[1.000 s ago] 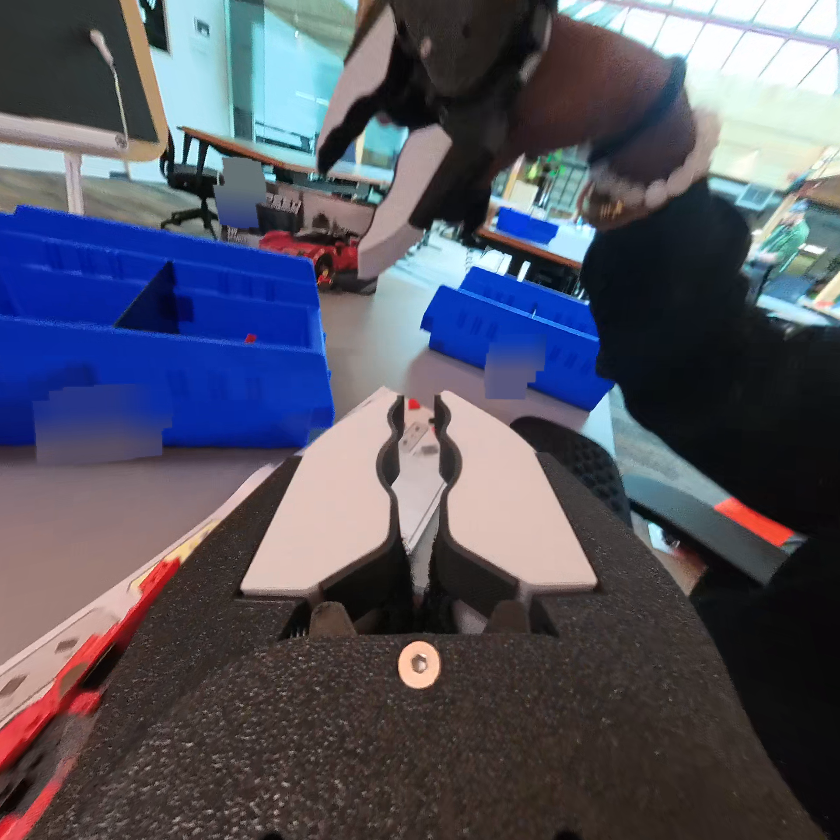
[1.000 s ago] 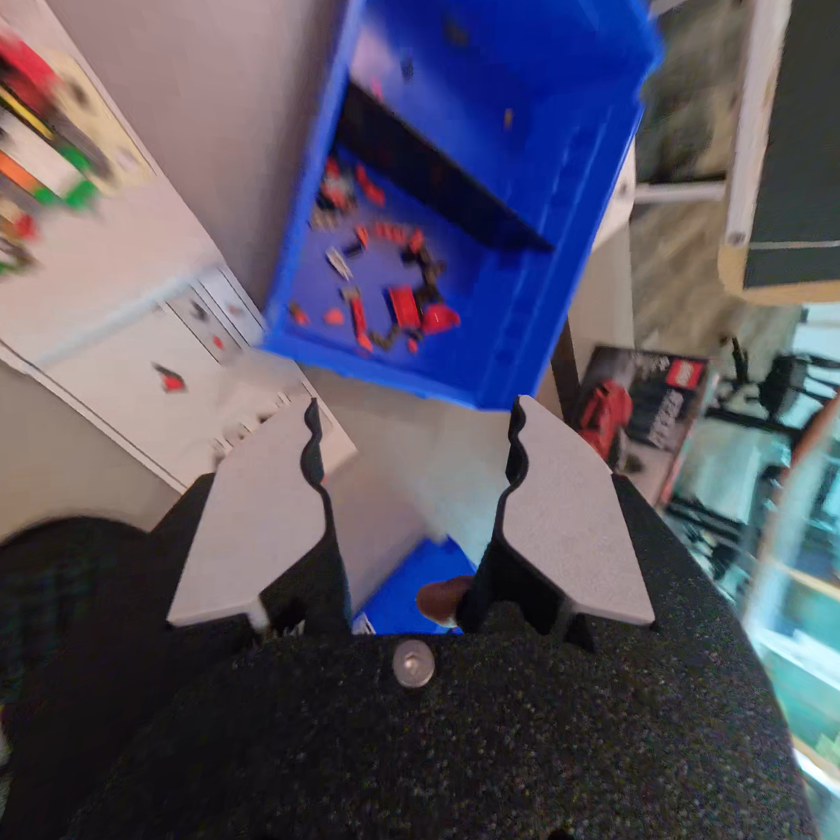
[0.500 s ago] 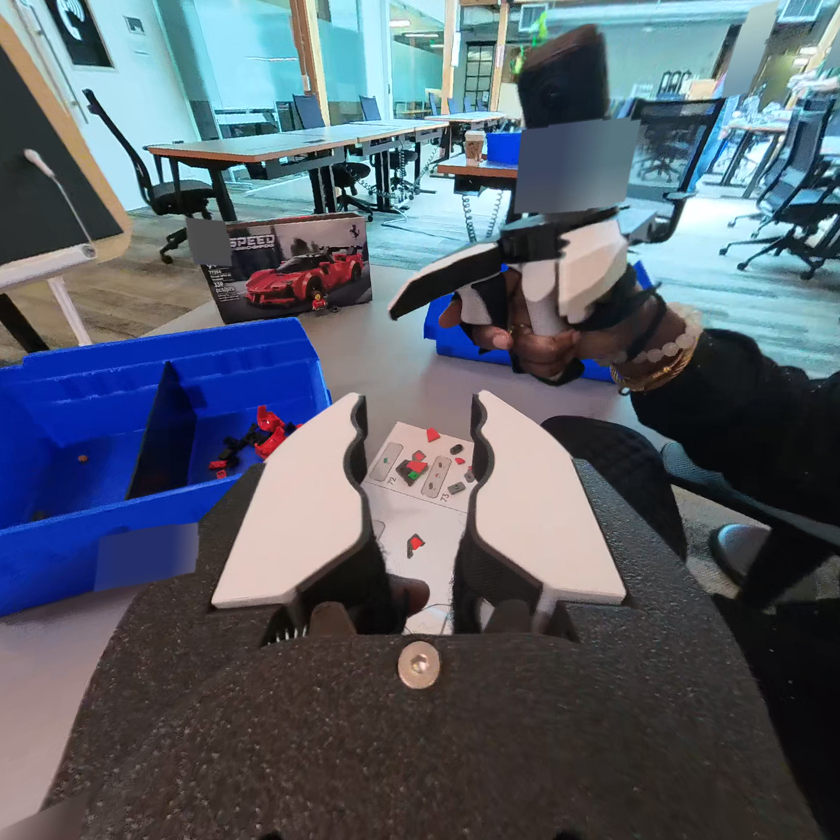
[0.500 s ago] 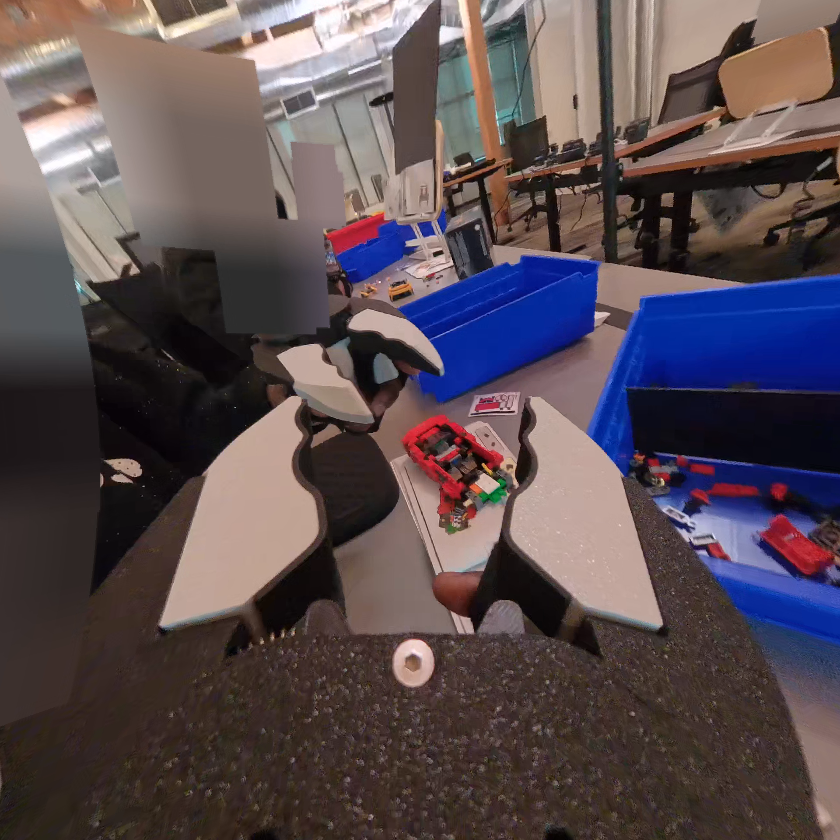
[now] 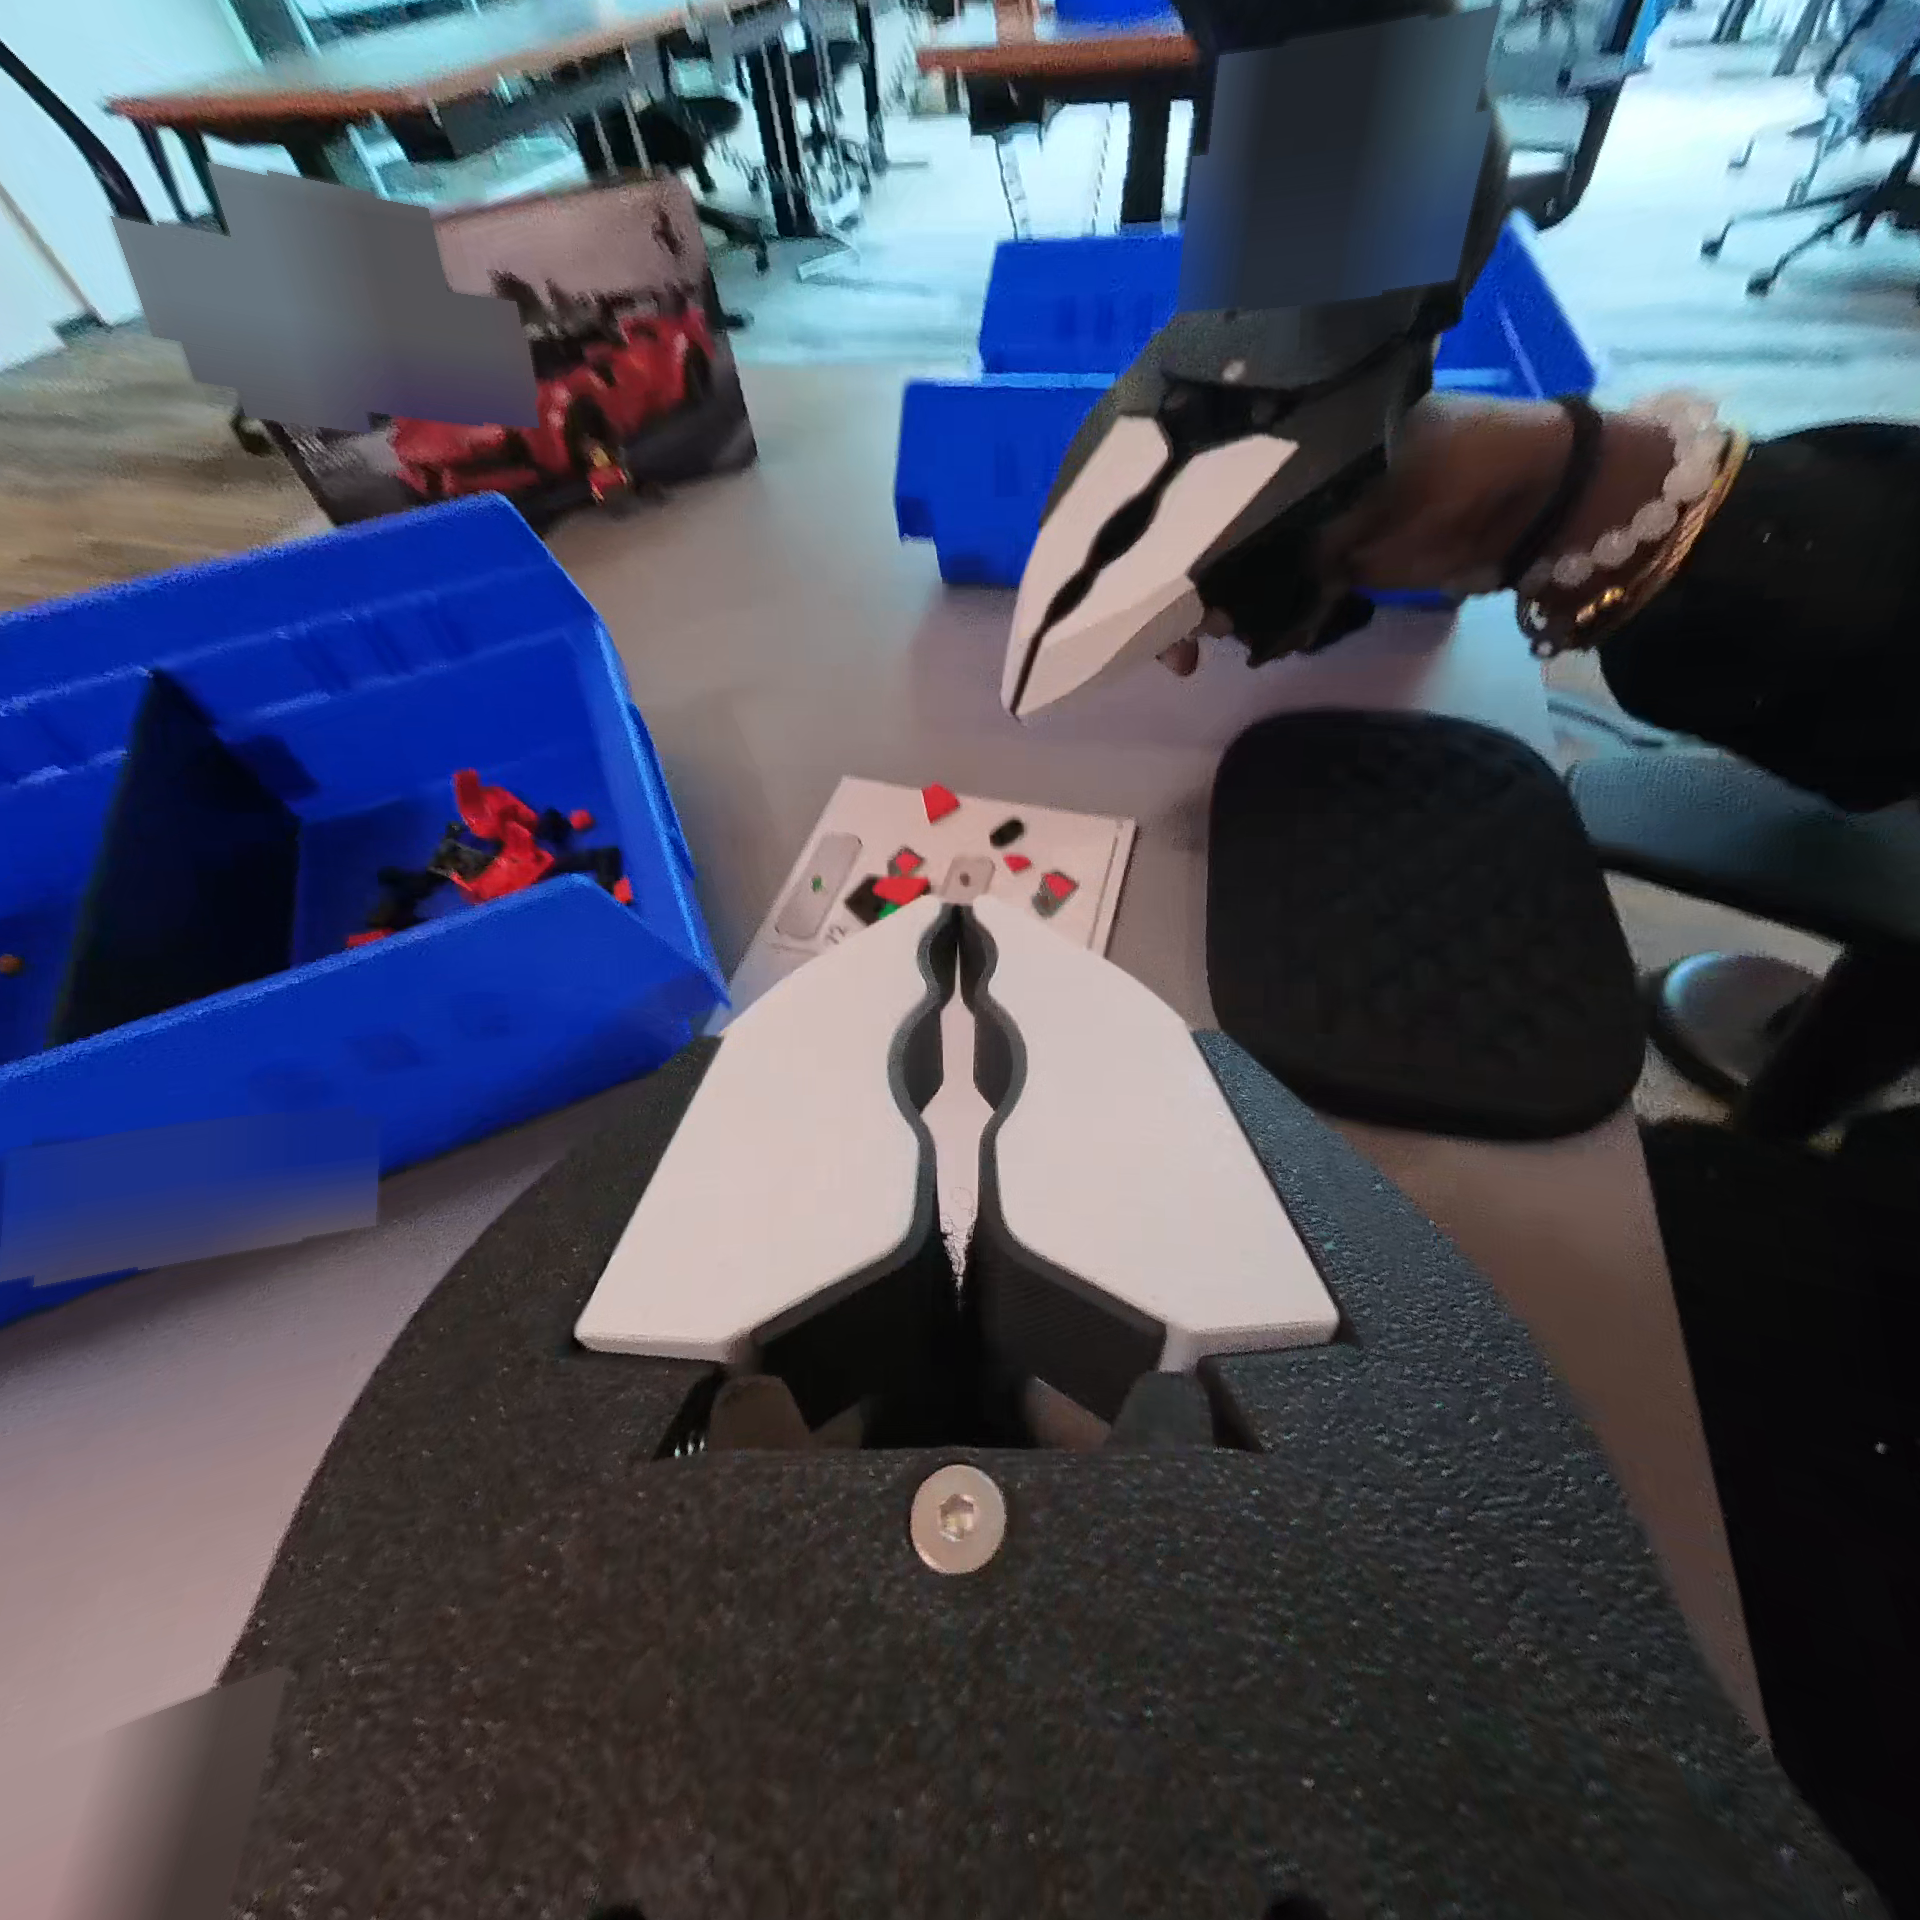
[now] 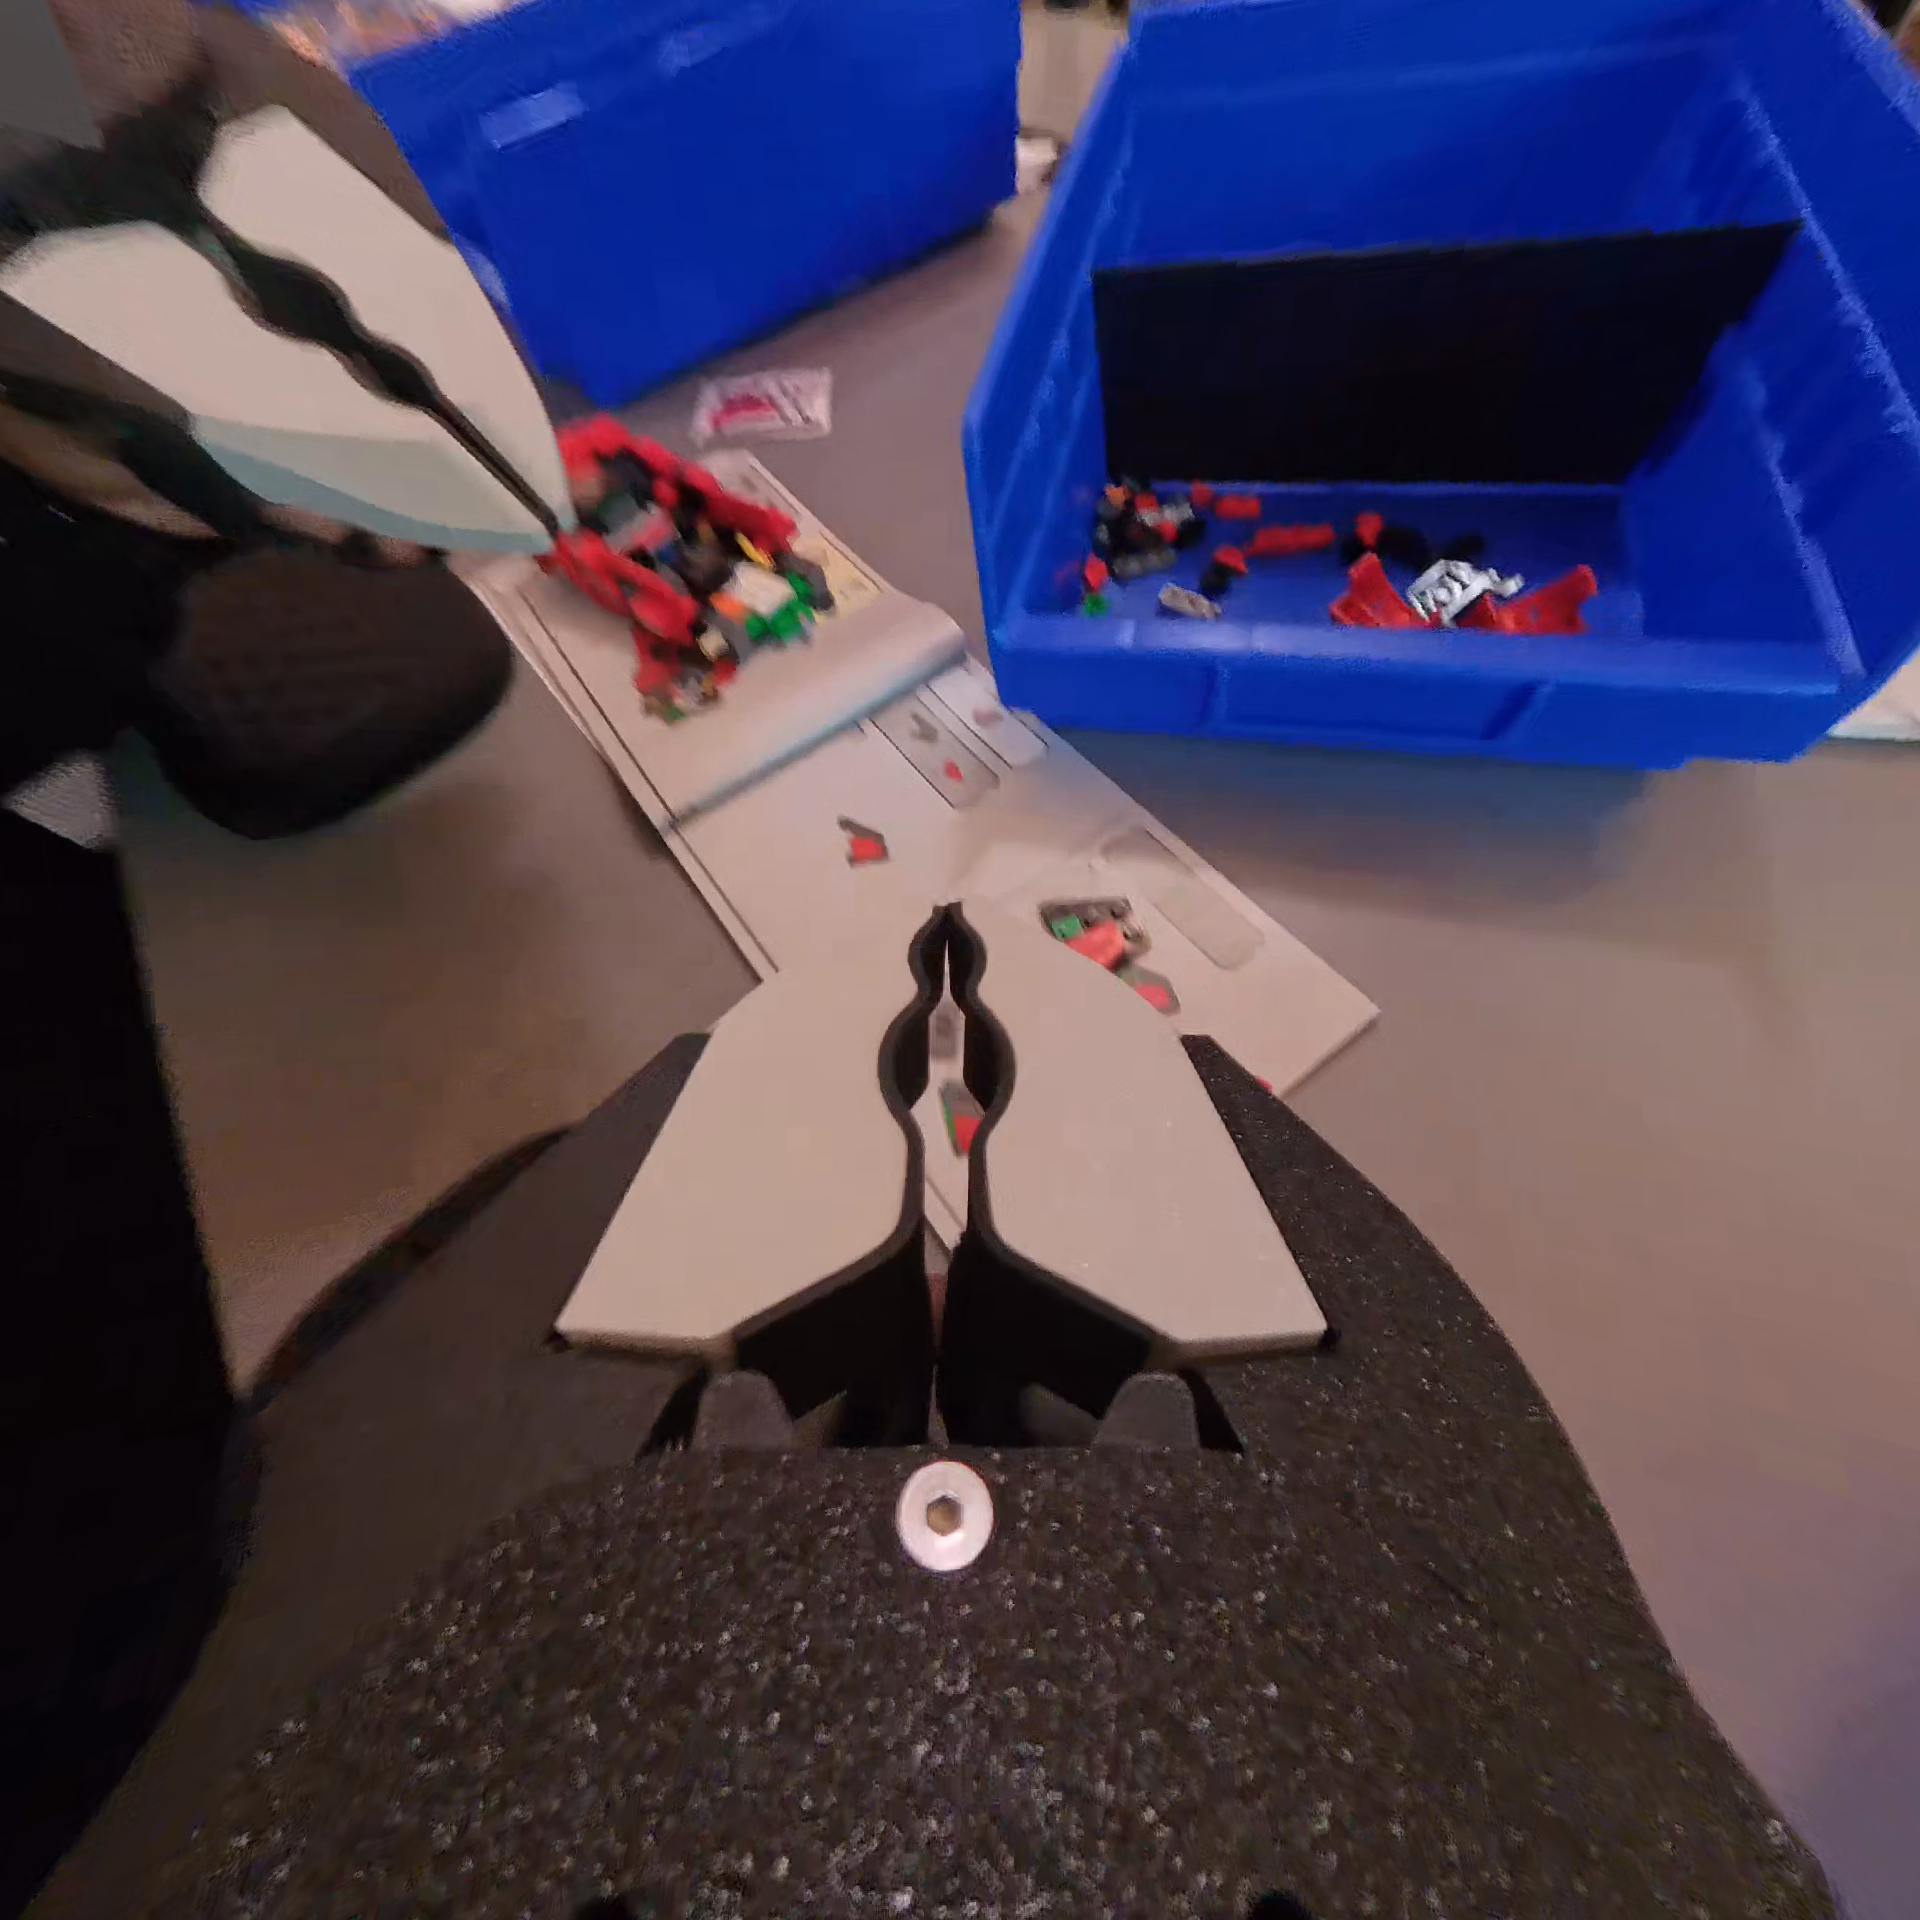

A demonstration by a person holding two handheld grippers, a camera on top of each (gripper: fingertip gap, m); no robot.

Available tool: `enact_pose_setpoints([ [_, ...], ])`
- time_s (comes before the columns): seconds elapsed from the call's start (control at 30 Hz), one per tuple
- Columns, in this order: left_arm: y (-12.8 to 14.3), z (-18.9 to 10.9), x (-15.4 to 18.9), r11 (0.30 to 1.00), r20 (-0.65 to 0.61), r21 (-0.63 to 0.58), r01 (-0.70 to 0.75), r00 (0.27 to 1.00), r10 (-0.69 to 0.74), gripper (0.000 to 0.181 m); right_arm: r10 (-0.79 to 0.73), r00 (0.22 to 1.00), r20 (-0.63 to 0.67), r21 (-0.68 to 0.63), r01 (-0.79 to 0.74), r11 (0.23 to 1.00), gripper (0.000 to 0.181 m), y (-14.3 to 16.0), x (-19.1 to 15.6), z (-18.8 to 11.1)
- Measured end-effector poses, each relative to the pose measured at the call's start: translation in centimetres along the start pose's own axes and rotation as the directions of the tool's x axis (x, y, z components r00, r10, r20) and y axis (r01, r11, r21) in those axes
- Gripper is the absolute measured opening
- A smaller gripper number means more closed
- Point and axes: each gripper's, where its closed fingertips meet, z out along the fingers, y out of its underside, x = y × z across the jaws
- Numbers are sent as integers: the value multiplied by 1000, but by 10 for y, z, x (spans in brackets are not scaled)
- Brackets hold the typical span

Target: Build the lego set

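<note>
The half-built red lego car was seen lying on the open instruction booklet, left of the blue parts bin in the right wrist view. Loose red, black and grey pieces were scattered in the bin's front compartment, before a dark divider. The left gripper was held right at the car's near end, fingers clenched together; whether anything was pinched could not be told. The right gripper was poised over the booklet's lower page, fingers also pressed closed on nothing. A second blue bin was set beyond the car. A boxed set picture was propped behind the parts bin, on a grey table, with office desks and chairs behind.
</note>
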Motion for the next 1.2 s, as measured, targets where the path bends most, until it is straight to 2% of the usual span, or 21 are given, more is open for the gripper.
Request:
enact_pose_setpoints([
  [0.07,12,8,4,999,-1,-49,-12,1000,12,0,-50,997,-55,-88,45,995,0,20,7,6],
  [0.23,39,23,4,989,33,-144,23,999,-18,1,-103,990,-96,-276,73,958,0,59,21,22],
  [0.4,53,30,12,977,10,-205,62,998,-61,2,-118,992,-33,-321,101,942,3,53,19,36],
  [0.53,54,35,18,975,-7,-203,87,996,-90,2,-165,985,-43,-451,128,883,1,62,32,46],
  [0.6,55,36,21,975,-16,-206,82,996,-87,3,-150,989,-1,-465,133,875,0,65,27,47],
  [0.77,62,38,21,973,-15,-207,104,994,-110,4,-182,981,68,-470,193,861,0,69,15,43],
  [0.9,64,41,25,972,-26,-214,99,994,-107,3,-266,958,104,-452,284,846,0,70,7,42],
  [1.03,73,51,19,953,17,-298,62,998,-60,2,-298,949,101,-433,312,846,0,69,7,42],
  [1.07,79,52,17,937,32,-345,57,998,-49,1,-296,951,90,-431,305,849,4,69,7,40],
  [1.1,88,52,15,914,40,-402,62,998,-50,0,-280,958,64,-413,281,866,18,65,8,37],
  [1.2,104,53,20,866,25,-487,113,993,-115,0,-135,991,-25,-255,124,959,18,44,9,19],
])
